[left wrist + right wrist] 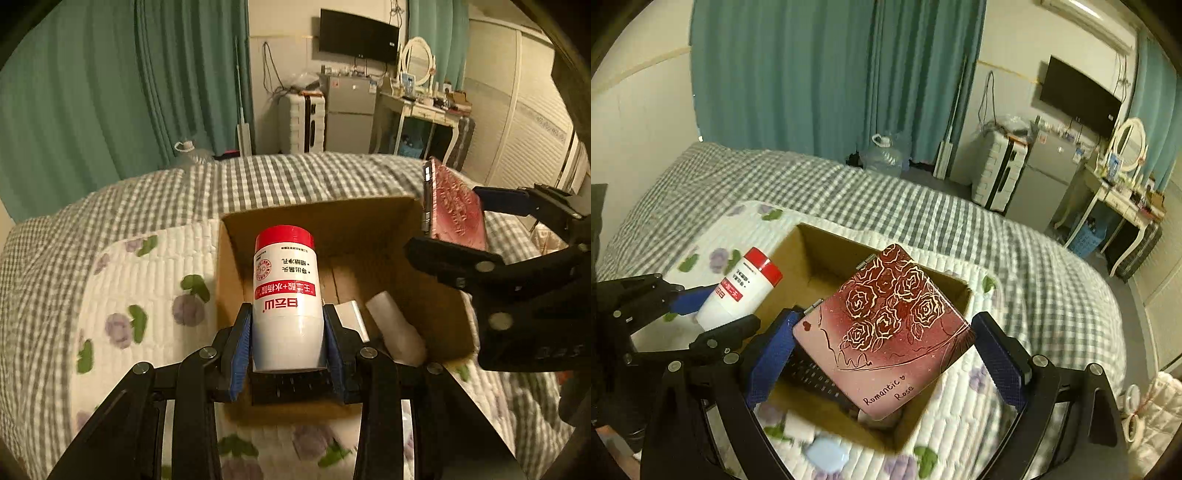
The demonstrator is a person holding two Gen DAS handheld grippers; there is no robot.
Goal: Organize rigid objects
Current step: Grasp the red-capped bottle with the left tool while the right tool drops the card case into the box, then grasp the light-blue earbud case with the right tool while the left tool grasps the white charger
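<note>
Two grippers loaded: left gripper (288,332) clamps white bottle (285,295), right gripper (882,347) pinches rose case (886,325). Lower each w/ care into cardboard box (369,221), center frame; release one at a time.

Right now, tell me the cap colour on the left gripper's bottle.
Red, on a white bottle with red label print; the left wrist view shows it best.

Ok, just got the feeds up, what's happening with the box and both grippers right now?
Both grippers are loaded over the cardboard box on the bed. The left gripper is shut on a white bottle with a red cap, held above the box's left side. The right gripper is shut on a pink rose-printed case, tilted over the box's opening. A white tube-like item already lies inside. Neither held item has been set down yet.
</note>
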